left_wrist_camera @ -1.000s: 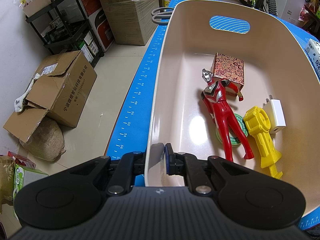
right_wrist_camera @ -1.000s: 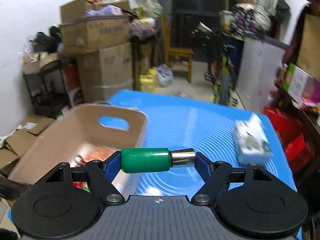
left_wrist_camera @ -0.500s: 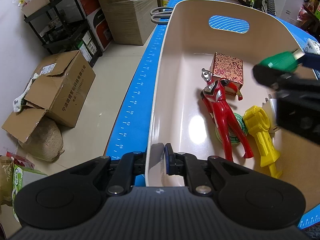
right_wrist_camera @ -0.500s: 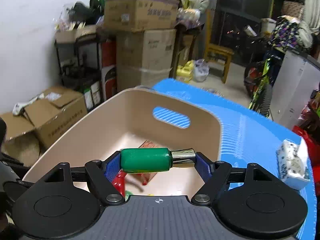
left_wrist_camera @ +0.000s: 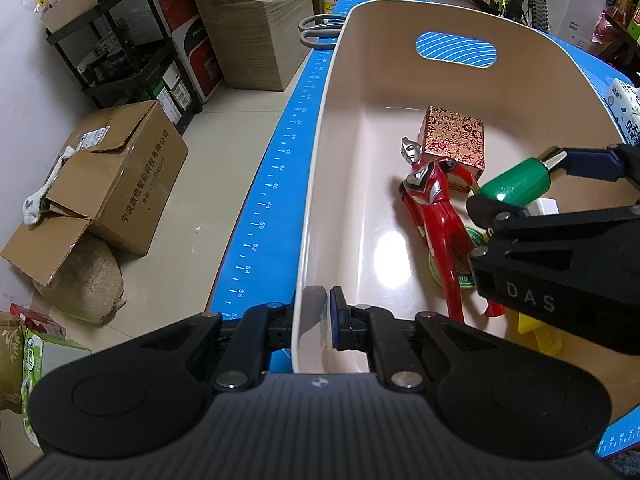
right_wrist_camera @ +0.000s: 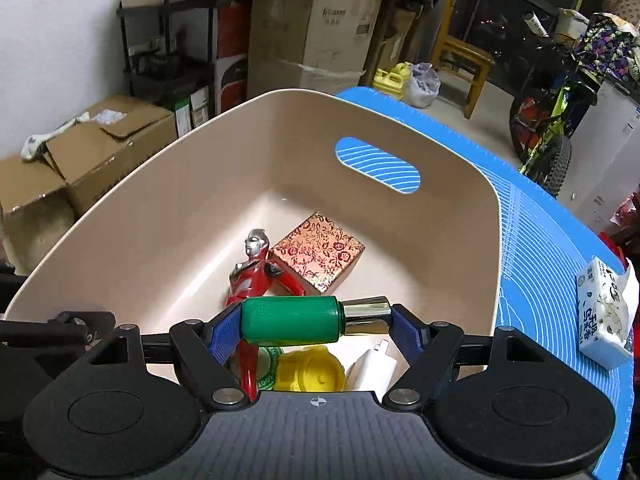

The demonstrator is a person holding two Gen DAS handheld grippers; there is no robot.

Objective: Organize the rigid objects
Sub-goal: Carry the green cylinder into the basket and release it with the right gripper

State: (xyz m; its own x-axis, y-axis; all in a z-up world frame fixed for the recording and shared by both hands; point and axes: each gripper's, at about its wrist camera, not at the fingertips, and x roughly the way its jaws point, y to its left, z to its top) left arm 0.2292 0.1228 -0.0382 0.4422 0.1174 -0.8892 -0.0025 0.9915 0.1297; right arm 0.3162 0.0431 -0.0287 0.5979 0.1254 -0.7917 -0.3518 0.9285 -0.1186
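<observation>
Green bottle held over the bin, not yet released; sorting looks well advanced

The green bottle (right_wrist_camera: pixel 294 320) is clamped end to end in the right gripper (right_wrist_camera: pixel 306 326) above the beige bin (right_wrist_camera: pixel 160 208), whose near wall the left gripper (left_wrist_camera: pixel 325 316) pinches shut; inside lie a red figure (left_wrist_camera: pixel 432 208), patterned box (right_wrist_camera: pixel 318 250), yellow toy (right_wrist_camera: pixel 310 370), white charger (right_wrist_camera: pixel 374 370) and green tape roll (left_wrist_camera: pixel 464 276); a tissue pack (right_wrist_camera: pixel 604 314) remains on the blue mat (right_wrist_camera: pixel 540 240)

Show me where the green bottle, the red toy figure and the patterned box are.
green bottle (right_wrist_camera: pixel 294 320): right wrist view, middle of its green body.
red toy figure (left_wrist_camera: pixel 426 192): left wrist view, on its chest.
patterned box (right_wrist_camera: pixel 320 252): right wrist view, middle of its top face.
</observation>
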